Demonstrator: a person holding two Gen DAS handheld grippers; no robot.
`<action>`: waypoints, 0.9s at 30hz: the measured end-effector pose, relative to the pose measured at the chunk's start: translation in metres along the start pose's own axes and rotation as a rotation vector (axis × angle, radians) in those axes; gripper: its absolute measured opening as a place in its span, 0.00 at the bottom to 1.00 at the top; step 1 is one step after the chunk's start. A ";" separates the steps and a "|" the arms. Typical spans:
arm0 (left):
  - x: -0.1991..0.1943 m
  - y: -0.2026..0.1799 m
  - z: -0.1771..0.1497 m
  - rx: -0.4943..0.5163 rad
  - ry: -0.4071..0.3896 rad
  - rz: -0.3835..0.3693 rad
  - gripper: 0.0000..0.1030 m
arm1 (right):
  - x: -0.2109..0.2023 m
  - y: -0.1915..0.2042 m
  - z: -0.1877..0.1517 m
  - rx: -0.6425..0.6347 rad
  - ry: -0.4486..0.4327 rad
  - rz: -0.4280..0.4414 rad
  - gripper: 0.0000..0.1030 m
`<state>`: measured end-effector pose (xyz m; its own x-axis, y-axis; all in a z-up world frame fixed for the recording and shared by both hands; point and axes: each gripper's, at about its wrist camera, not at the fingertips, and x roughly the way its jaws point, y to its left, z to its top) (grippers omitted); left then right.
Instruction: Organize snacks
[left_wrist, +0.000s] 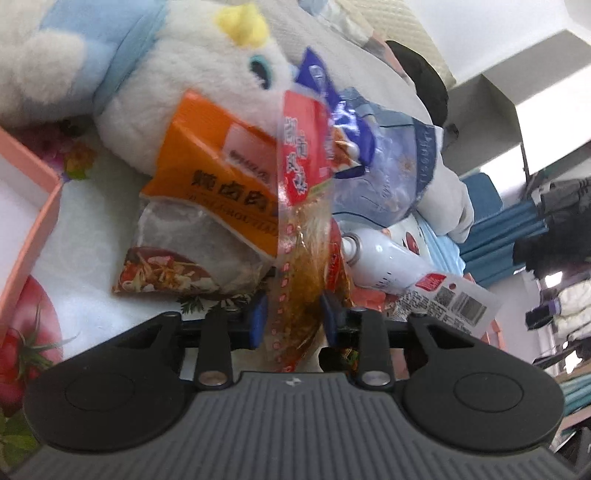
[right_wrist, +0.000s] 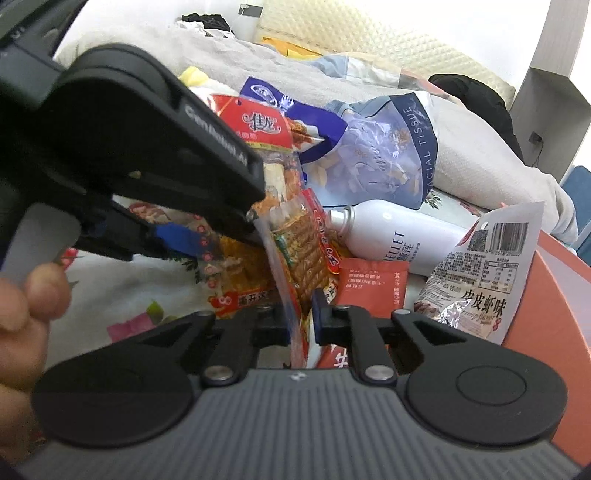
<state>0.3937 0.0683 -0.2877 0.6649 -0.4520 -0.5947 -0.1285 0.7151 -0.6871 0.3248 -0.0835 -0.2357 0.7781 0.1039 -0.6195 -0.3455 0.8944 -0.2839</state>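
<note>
Here, both grippers clamp the same clear, red-topped packet of golden snack sticks (left_wrist: 299, 266), which stands upright at the centre of each view: the left gripper (left_wrist: 293, 319) pinches its lower part, the right gripper (right_wrist: 300, 319) its bottom edge. An orange noodle packet (left_wrist: 218, 173) lies just left of it, a white spray bottle (right_wrist: 391, 236) to its right.

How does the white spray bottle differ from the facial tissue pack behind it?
The white spray bottle is rigid, plain white with dark lettering, and lies on its side; the facial tissue pack is a soft, crinkled blue-and-white bag propped more upright. The bottle looks narrower than the pack. Neither is held, and both lie among the snacks on the floral cloth.
</note>
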 end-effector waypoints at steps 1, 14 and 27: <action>-0.004 -0.005 -0.001 0.019 -0.011 0.011 0.28 | -0.001 0.000 0.001 -0.001 -0.002 0.002 0.11; -0.083 -0.033 -0.033 0.136 -0.044 0.062 0.08 | -0.065 -0.009 -0.005 0.057 -0.040 0.032 0.08; -0.156 -0.037 -0.083 0.160 -0.069 0.130 0.07 | -0.120 -0.017 -0.029 0.148 -0.008 0.122 0.08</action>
<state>0.2334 0.0680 -0.2047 0.6998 -0.3167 -0.6402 -0.1019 0.8429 -0.5283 0.2219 -0.1236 -0.1776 0.7397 0.2180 -0.6366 -0.3569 0.9291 -0.0965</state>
